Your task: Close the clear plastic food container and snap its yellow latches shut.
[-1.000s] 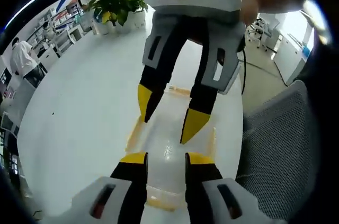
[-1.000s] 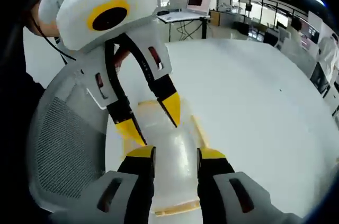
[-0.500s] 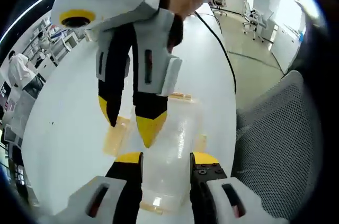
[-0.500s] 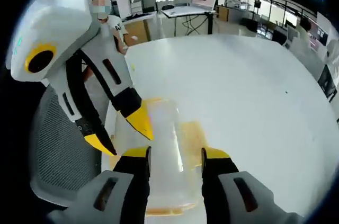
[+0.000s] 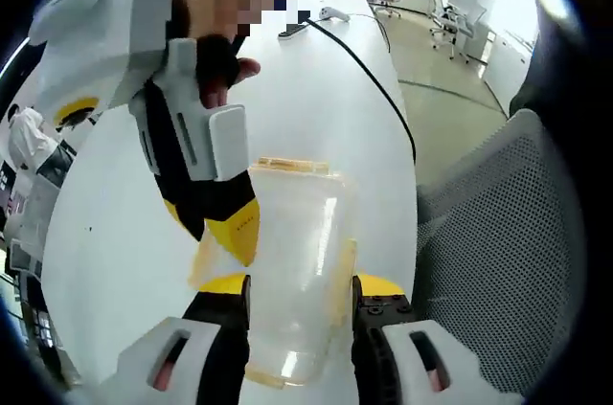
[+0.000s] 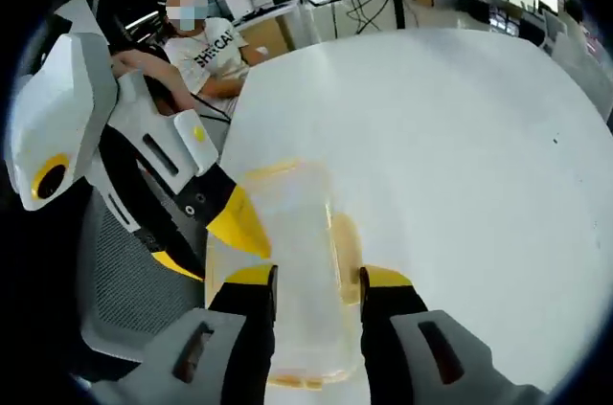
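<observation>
Your left claw (image 5: 295, 290) and right claw (image 6: 316, 282) both sit released, straddling the clear food container (image 5: 292, 261) on the white table (image 6: 450, 156), yellow latches (image 5: 287, 167) at 12 o'clock.

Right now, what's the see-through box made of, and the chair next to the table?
The box looks like clear, glossy plastic: the white table shows through it and light glints off it. Its latches look like yellow plastic. The chair back seems to be grey mesh fabric, with tiny holes.

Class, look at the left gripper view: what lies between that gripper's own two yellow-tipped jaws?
In the left gripper view, the clear plastic food container with its yellow latches lies between the left gripper jaws, on the white table.
</observation>
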